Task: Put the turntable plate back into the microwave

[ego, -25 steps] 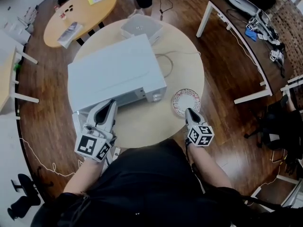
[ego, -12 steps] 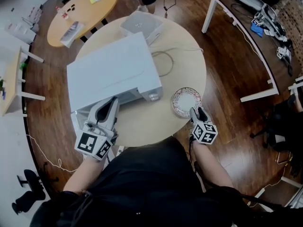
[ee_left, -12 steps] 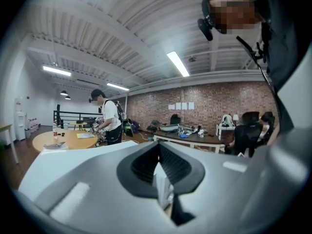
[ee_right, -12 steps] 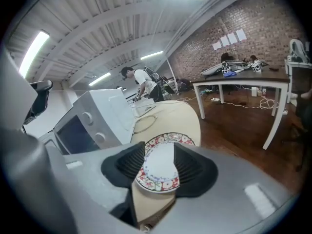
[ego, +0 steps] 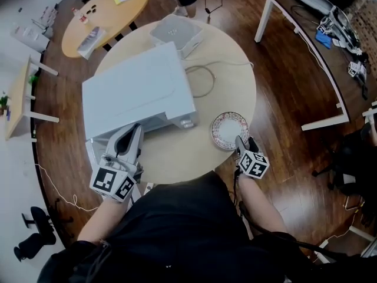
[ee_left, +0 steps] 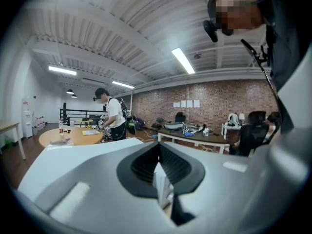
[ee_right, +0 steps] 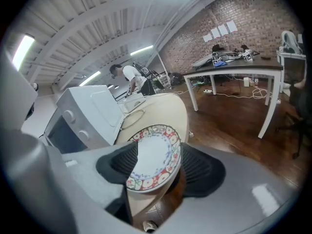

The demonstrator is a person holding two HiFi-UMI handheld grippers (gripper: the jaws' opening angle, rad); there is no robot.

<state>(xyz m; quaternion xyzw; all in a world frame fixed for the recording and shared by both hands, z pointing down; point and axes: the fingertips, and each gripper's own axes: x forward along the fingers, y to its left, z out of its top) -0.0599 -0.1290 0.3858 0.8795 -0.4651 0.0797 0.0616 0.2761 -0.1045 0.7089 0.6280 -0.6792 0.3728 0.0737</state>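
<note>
Right gripper view shows the right gripper (ee_right: 161,168), jaws just widened, straddling the round floral-rimmed plate (ee_right: 155,152) ungripped, while the left gripper (ee_left: 159,172) clamps the white microwave door (ee_left: 164,190), likely to hold it open.

Evenly bright indoor scene lit by ceiling strip lights (ee_left: 183,61), which glare white in both gripper views; the wooden floor (ego: 288,175) carries a soft sheen, shadows are faint, fisheye bending and dark vignetting mark the edges, and the left gripper (ee_left: 159,160) blurs nearest the lens.
</note>
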